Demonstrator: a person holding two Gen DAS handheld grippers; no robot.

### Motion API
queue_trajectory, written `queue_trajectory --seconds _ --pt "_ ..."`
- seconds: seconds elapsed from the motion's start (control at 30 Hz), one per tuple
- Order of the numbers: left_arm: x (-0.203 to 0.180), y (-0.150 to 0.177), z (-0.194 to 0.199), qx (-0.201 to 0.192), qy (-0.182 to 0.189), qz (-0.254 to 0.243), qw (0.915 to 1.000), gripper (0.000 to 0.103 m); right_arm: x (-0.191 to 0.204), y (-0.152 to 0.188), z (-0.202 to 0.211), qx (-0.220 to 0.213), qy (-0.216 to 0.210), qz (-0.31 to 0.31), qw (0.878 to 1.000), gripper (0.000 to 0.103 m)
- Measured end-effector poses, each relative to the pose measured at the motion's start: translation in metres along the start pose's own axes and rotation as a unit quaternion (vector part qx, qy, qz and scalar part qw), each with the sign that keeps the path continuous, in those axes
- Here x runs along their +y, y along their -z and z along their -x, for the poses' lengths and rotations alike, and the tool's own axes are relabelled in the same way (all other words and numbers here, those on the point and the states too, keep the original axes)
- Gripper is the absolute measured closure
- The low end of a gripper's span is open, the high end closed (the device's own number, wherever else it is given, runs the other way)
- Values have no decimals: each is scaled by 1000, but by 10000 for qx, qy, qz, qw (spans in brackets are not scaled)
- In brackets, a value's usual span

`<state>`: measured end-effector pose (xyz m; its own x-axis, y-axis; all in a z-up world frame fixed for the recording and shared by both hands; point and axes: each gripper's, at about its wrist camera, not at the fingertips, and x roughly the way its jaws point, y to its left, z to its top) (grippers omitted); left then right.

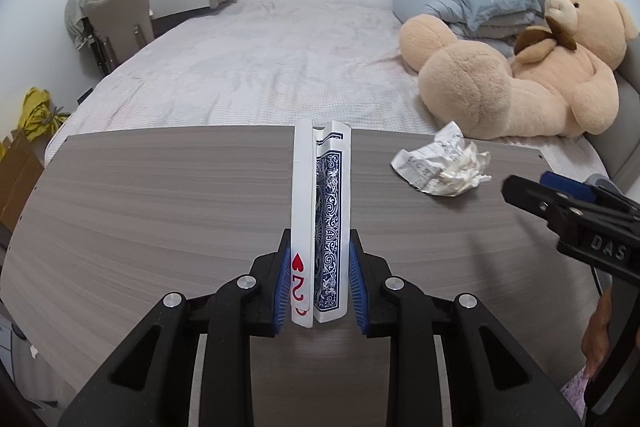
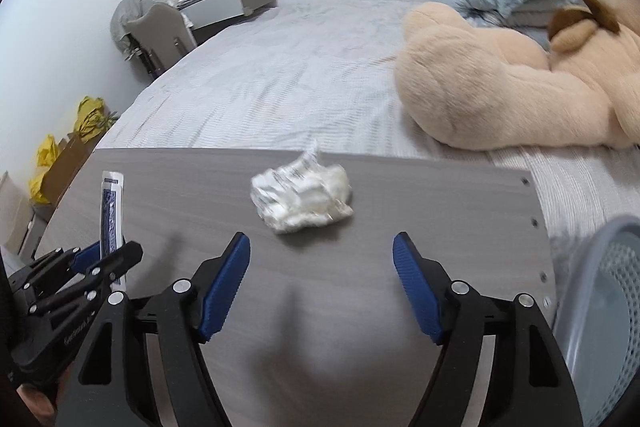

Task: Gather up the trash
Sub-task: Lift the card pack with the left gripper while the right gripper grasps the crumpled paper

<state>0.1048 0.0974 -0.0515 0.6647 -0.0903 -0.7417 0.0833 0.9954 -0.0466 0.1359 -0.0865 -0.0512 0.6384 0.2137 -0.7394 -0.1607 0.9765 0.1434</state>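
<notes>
Our left gripper [image 1: 320,287] clamps the folded playing cards [image 1: 322,223], our right gripper [image 2: 322,291] gapes before the crumpled paper [image 2: 302,197] near the board's [image 2: 440,207] far edge: light, springy, best pinched mid-wad.

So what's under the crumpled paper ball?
The crumpled paper lies on the gray wooden board. Only the board shows around its edges. Whatever sits right beneath the paper is covered, so that cannot be seen.
</notes>
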Motion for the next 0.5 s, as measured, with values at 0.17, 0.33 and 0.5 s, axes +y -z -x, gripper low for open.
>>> queue_trajectory --seconds 0.17,0.33,0.5 --pt "13 0 3 -71 -38 177 9998 77 12 -22 -24 121 -71 270 9995 25" --pt "19 1 2 -88 -32 247 9996 77 18 -36 -49 317 -65 501 9982 24" --pt "24 2 -2 -41 15 312 9995 77 22 -40 -75 609 8 711 9956 23"
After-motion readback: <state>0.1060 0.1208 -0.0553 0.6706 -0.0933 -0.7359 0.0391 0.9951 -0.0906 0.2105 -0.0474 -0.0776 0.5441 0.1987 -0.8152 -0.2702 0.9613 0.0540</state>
